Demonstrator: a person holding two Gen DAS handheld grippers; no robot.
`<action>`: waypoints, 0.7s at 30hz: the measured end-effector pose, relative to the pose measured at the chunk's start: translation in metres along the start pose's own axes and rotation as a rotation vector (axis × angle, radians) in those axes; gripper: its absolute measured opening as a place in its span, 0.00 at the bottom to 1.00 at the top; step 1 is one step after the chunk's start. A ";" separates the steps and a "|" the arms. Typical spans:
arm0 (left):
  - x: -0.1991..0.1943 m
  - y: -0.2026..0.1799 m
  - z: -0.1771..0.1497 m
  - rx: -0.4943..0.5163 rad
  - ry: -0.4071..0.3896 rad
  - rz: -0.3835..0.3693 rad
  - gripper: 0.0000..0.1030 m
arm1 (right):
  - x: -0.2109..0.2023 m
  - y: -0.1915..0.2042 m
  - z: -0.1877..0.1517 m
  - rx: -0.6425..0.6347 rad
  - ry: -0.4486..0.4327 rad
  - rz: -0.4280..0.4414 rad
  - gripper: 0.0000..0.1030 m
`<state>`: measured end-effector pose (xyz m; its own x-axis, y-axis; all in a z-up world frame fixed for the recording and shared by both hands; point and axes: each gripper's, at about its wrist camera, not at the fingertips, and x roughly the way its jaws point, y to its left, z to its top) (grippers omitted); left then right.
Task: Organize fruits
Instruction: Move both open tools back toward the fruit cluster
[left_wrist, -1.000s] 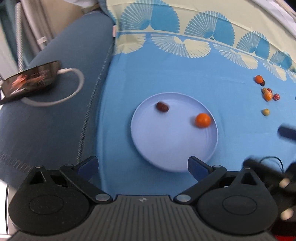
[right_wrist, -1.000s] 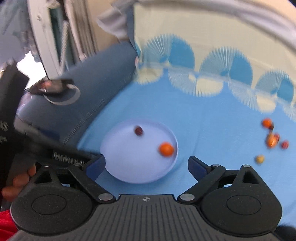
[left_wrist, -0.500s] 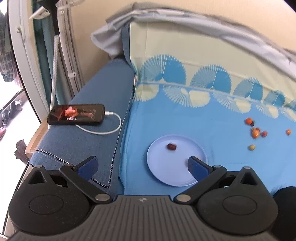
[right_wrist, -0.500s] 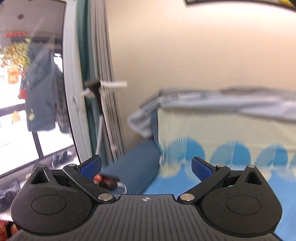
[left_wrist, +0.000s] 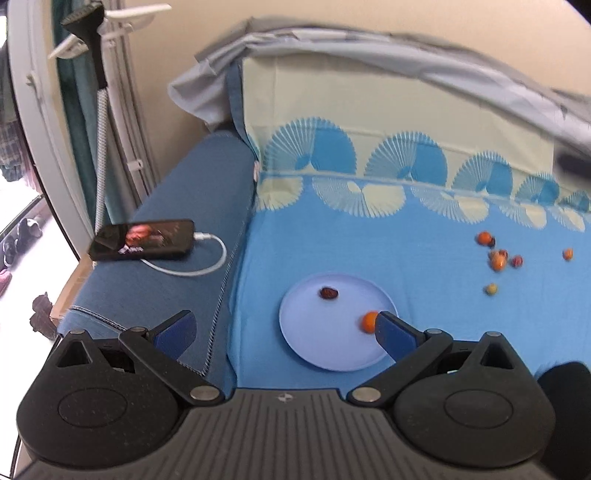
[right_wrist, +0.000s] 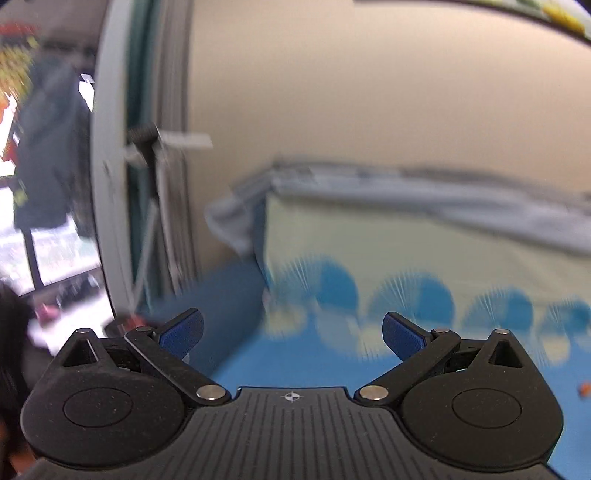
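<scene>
Left wrist view, left to right: a phone (left_wrist: 144, 240) with a white cable (left_wrist: 207, 264) lies on the dark blue cushion (left_wrist: 192, 206). The left gripper (left_wrist: 284, 330) has its fingers spread wide with nothing between them. A plate (left_wrist: 332, 347) sits on the light blue sheet (left_wrist: 369, 251). On the plate: a dark fruit (left_wrist: 328, 293) toward the far side and an orange fruit (left_wrist: 368, 320) toward the right, partly hidden by the right finger. Loose fruits (left_wrist: 496, 260) lie on the sheet, well apart from the plate.

Right wrist view: the right gripper (right_wrist: 291, 332) is fully spread and empty. The frame is blurred, showing wall and sheet.
</scene>
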<state>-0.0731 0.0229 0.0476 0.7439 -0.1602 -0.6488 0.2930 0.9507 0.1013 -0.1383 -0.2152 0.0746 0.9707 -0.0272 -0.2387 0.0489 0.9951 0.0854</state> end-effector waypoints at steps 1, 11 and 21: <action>0.006 -0.004 0.000 0.008 0.017 -0.002 1.00 | 0.001 -0.003 -0.011 0.009 0.028 -0.014 0.99; 0.063 -0.048 0.003 0.030 0.161 -0.063 1.00 | 0.009 -0.055 -0.078 0.147 0.132 -0.156 0.99; 0.110 -0.134 0.019 0.183 0.205 -0.137 1.00 | 0.034 -0.149 -0.110 0.198 0.155 -0.428 0.99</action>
<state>-0.0189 -0.1270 -0.0228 0.5586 -0.2088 -0.8027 0.4992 0.8575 0.1242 -0.1383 -0.3539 -0.0526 0.8084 -0.4001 -0.4318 0.4936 0.8604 0.1268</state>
